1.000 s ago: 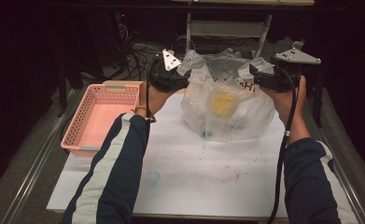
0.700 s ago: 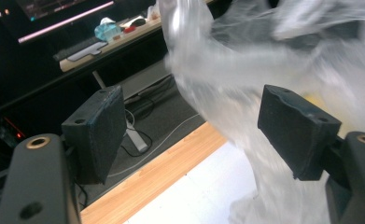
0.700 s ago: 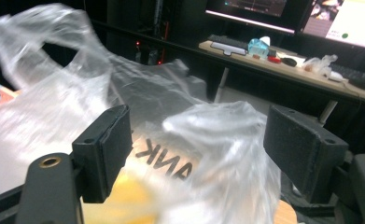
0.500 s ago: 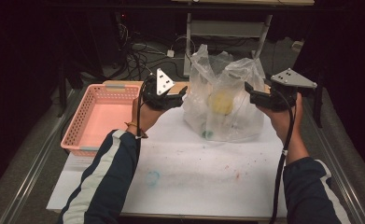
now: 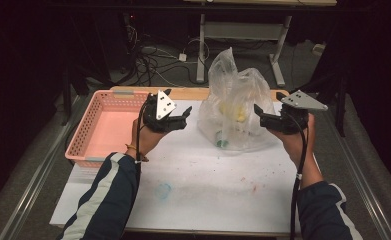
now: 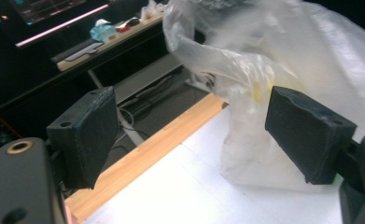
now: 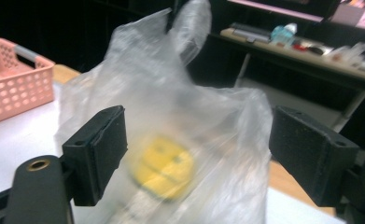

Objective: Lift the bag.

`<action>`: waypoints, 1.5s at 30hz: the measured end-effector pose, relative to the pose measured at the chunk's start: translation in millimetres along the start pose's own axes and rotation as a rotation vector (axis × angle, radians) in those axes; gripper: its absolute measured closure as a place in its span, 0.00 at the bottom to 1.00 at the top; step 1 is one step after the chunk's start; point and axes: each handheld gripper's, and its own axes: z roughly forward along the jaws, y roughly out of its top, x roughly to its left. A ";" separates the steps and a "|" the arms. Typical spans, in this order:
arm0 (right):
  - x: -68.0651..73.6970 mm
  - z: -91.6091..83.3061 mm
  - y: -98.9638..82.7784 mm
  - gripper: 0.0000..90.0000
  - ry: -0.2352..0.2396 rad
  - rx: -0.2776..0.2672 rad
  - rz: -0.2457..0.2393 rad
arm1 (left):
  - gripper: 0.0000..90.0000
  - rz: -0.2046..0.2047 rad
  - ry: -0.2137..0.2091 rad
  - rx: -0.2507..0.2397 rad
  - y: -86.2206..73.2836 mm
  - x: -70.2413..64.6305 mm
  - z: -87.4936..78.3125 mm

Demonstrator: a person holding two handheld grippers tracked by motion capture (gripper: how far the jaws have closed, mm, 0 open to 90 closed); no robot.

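Clear crumpled plastic bag (image 5: 235,107) with yellow item inside stands on white bench (image 5: 208,180), between grippers | left hand-held gripper (image 5: 179,119) and right hand-held gripper (image 5: 261,114): jaws wide, just opened further, nothing clamped | advice: approach bag sides level, pinch film, not contents.

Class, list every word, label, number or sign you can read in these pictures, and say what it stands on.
None can be read. The plastic bag, the pink basket and both grippers bear no legible print; the items on the far desk are too blurred.

Thin glossy plastic bag (image 5: 235,107); perforated plastic basket (image 5: 103,131); matt rubbery jaws.
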 end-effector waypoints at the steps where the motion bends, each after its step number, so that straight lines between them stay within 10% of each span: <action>1: 0.6 -0.6 -1.9 0.21 0.004 -0.002 -0.002 | 0.19 0.001 -0.003 0.001 -2.0 -0.4 -0.9; 45: 36.1 -54.2 -61.5 0.19 0.121 -0.022 -0.066 | 0.16 0.082 -0.038 0.020 -58.5 -18.8 -77.1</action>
